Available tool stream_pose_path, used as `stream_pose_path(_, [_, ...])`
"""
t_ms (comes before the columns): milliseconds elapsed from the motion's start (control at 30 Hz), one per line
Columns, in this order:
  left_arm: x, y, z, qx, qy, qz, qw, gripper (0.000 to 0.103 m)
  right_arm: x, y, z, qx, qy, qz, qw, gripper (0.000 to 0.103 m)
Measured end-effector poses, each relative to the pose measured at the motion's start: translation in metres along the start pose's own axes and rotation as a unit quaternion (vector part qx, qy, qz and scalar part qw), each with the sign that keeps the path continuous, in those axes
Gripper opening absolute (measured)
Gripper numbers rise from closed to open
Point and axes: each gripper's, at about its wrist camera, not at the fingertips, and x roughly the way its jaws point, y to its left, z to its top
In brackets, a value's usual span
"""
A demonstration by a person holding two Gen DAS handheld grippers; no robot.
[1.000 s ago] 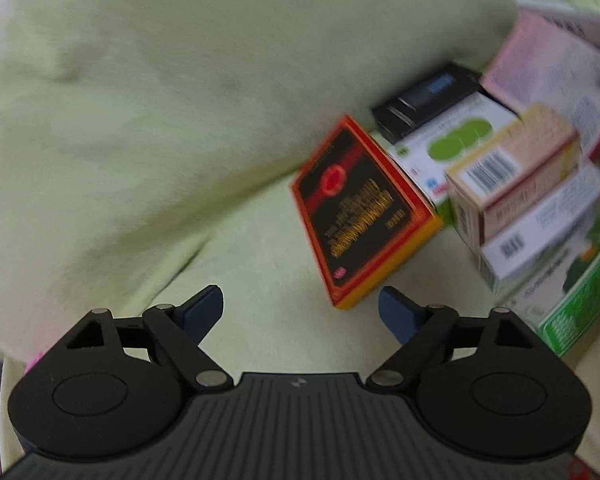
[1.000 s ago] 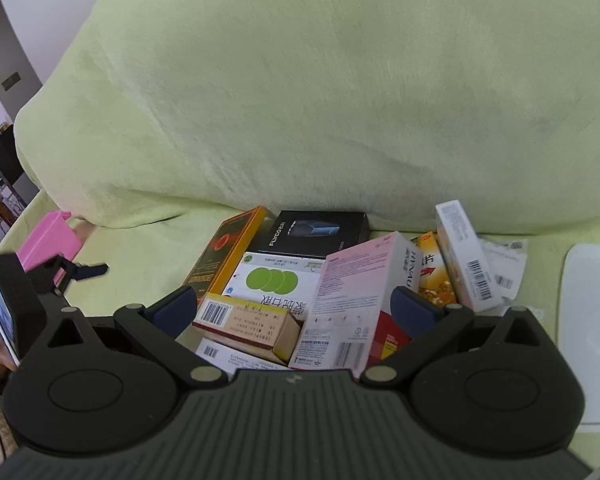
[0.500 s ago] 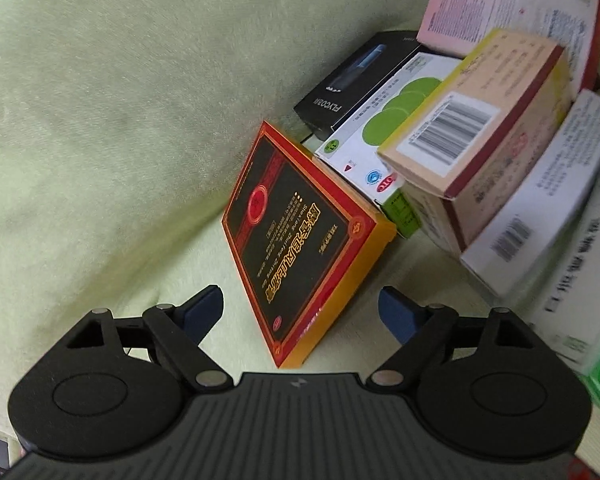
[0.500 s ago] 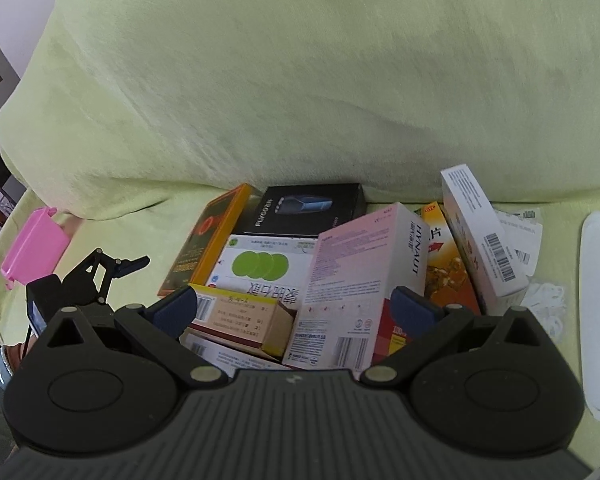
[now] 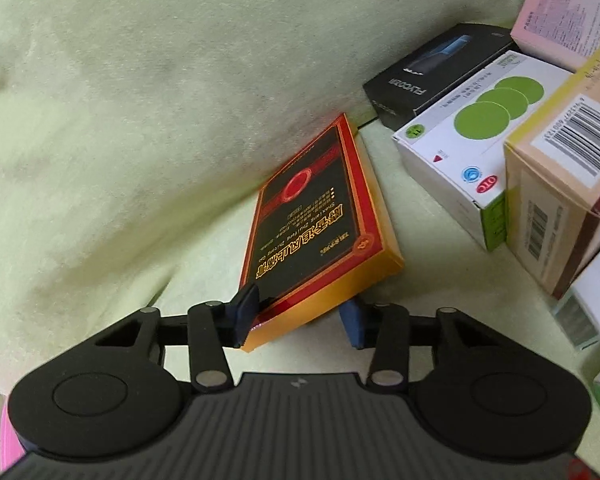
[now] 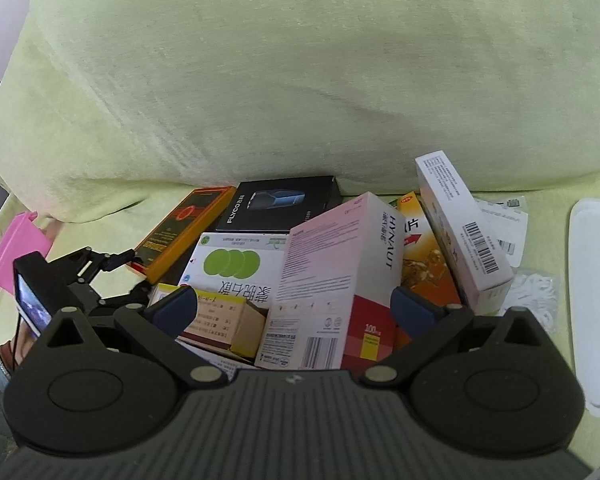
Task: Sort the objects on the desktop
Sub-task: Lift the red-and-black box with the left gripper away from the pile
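Note:
A flat red-and-orange box (image 5: 312, 232) lies on the green cover, leaning against the cushion at the left edge of a pile of boxes. My left gripper (image 5: 300, 318) has its blue pads (image 5: 246, 312) closed on the near end of this box. The right wrist view also shows the box (image 6: 184, 228) with the left gripper (image 6: 100, 276) at its near end. My right gripper (image 6: 296, 312) hovers open over the pile, with a pink-and-white box (image 6: 336, 272) standing upright between its fingers but untouched.
The pile holds a black box (image 6: 280, 204), a white box with green circles (image 6: 232, 268), a beige barcode box (image 5: 560, 184), an orange box (image 6: 424, 256) and a tall white box (image 6: 464, 224). A white lid (image 6: 596, 300) lies right, a pink tray (image 6: 16, 248) left. A big cushion (image 6: 300, 80) rises behind.
My left gripper has moved in on the red-and-orange box and its fingers went from wide open to closed on the box's near end. The right gripper rose slightly and stayed open.

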Motion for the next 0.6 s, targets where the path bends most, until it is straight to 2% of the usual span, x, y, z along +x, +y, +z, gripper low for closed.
stream_pose_path(67, [-0.005,0.018,0.002,-0.054,-0.003,-0.032,0.9980,0.048,0.001,-0.002,0.000,0.003,0.000,0.001,1.000,0.102])
stream_pose_path(167, [-0.011,0.043,0.005,-0.130,-0.017,-0.067,0.9890,0.048,0.003,-0.003,-0.001,0.006,0.002,0.002,1.000,0.102])
stream_pose_path(300, [-0.026,0.072,-0.002,-0.219,-0.051,-0.110,0.9681,0.050,0.004,-0.005,-0.003,0.005,0.006,0.004,1.000,0.102])
stream_pose_path(467, [-0.037,0.089,-0.012,-0.250,-0.071,-0.128,0.9572,0.050,0.004,-0.011,-0.006,0.014,0.008,0.001,1.000,0.102])
stream_pose_path(567, [-0.044,0.089,-0.016,-0.245,-0.078,-0.137,0.9566,0.044,0.002,-0.015,-0.008,0.019,0.010,0.001,1.000,0.102])
stream_pose_path(600, [-0.044,0.092,-0.021,-0.263,-0.076,-0.147,0.9503,0.043,0.001,-0.016,-0.008,0.020,0.009,0.000,1.000,0.102])
